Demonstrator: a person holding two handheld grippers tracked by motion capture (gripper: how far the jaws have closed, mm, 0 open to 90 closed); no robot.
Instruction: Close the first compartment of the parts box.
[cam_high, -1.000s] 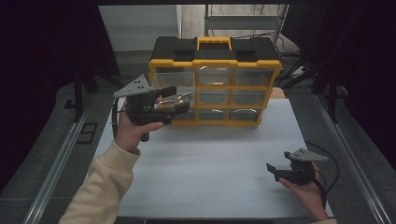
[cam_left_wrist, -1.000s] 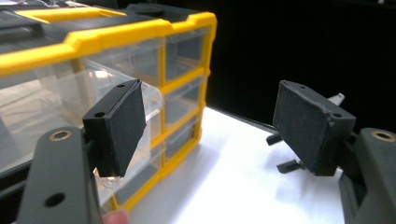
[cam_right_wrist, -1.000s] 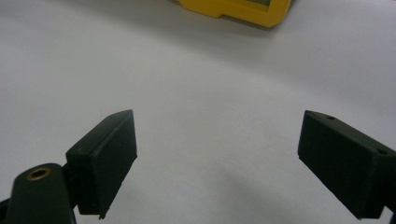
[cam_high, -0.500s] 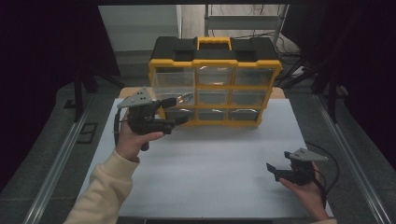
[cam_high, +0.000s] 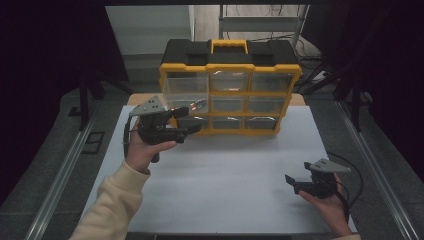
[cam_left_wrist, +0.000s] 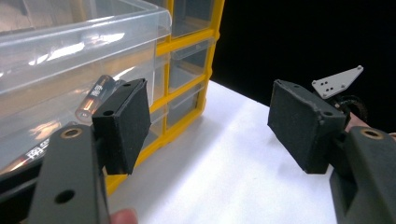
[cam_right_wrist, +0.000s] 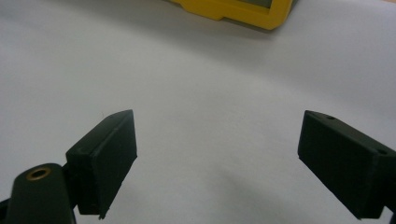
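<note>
Battery (cam_high: 198, 104) in high view: inside pulled-out clear drawer (cam_high: 184, 90) of yellow organizer (cam_high: 295, 75), just beyond left gripper (cam_high: 192, 125). Left gripper view: battery (cam_left_wrist: 93, 98) behind drawer wall, beside the near jaw; jaws apart, just been narrowing, nothing between. Right gripper view: right gripper (cam_right_wrist: 217, 158) jaws apart over white table (cam_right_wrist: 210, 84).

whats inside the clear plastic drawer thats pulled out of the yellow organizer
The clear plastic drawer holds at least one cylindrical battery against its front wall. The left gripper covers the drawer's lower part, so any more cannot be seen.

The left tool (cam_high: 192, 129) is held raised at nine o'clock, jaws apart and just closing slightly on nothing. The right tool (cam_high: 292, 183) rests low at four o'clock, jaws wide.
</note>
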